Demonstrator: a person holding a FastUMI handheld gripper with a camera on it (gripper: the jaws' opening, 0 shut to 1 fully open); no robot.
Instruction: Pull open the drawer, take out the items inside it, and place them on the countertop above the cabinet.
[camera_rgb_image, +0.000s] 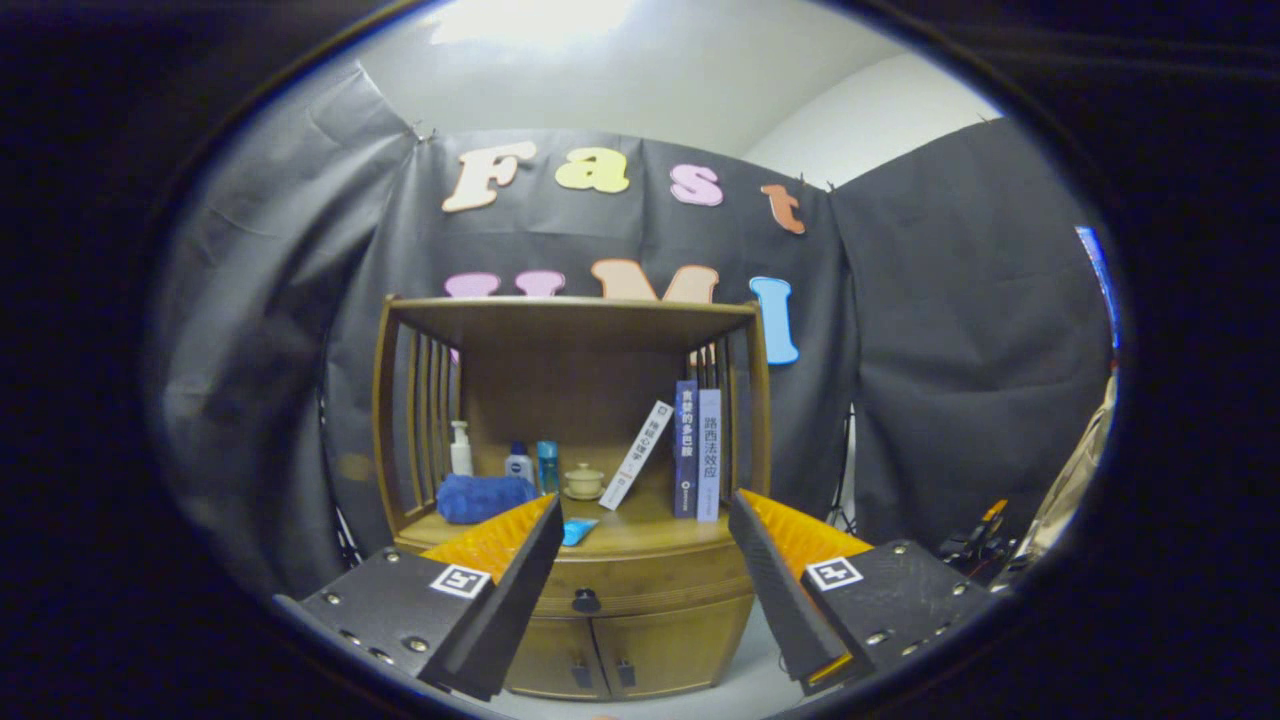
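Gripper view: the gripper (645, 520) hangs with its 2 fingers spread wide, holding nothing, before a wooden cabinet (575, 480). The drawer (640, 585), shut, sits between the fingers, its knob (586, 601) dark. On the countertop (640, 535) a blue tube (578, 530) is half hidden behind the left finger; bottles (520, 463) are small and indistinct.

I see the cabinet (640, 620) ahead, its drawer (640, 585) shut beneath the countertop (650, 535), doors below. On the countertop, bottles (462, 448) and a folded towel (485, 497) sit left, books (697, 450) stand right. The gripper (645, 545) fingers are spread apart before the drawer knob (586, 601), touching nothing.
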